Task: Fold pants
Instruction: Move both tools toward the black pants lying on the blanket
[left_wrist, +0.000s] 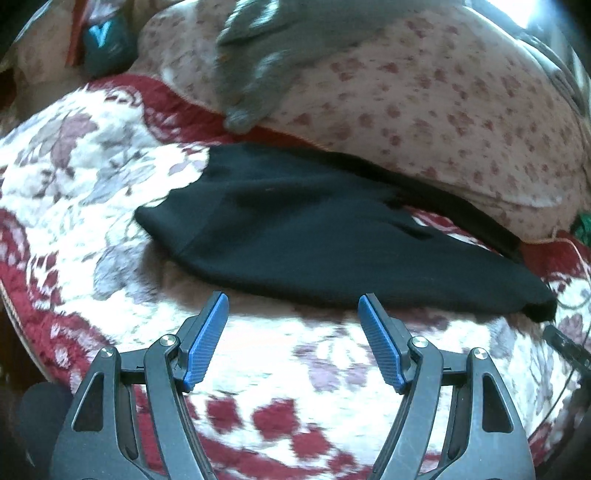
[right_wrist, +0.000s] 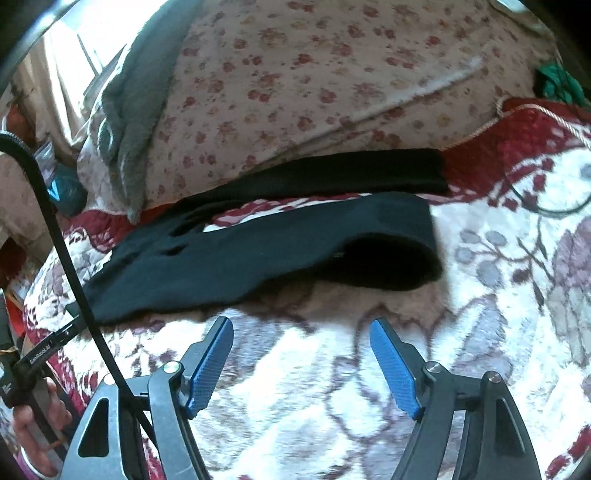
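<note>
Black pants (left_wrist: 314, 236) lie flat on a red and white floral bedspread (left_wrist: 74, 177), legs apart toward the right. My left gripper (left_wrist: 293, 301) is open and empty, hovering just short of the pants' near edge. In the right wrist view the pants (right_wrist: 258, 251) lie across the middle, the near leg's open end (right_wrist: 388, 266) gaping at right, the far leg (right_wrist: 332, 177) behind it. My right gripper (right_wrist: 301, 325) is open and empty, just short of the near leg's edge. The left gripper's body (right_wrist: 44, 354) shows at the left edge.
A cream floral pillow or duvet (left_wrist: 424, 96) rises right behind the pants, with a grey fleece cloth (left_wrist: 266, 44) draped over it. A black cable (right_wrist: 74, 258) crosses the left of the right wrist view. Something green (right_wrist: 557, 81) lies at far right.
</note>
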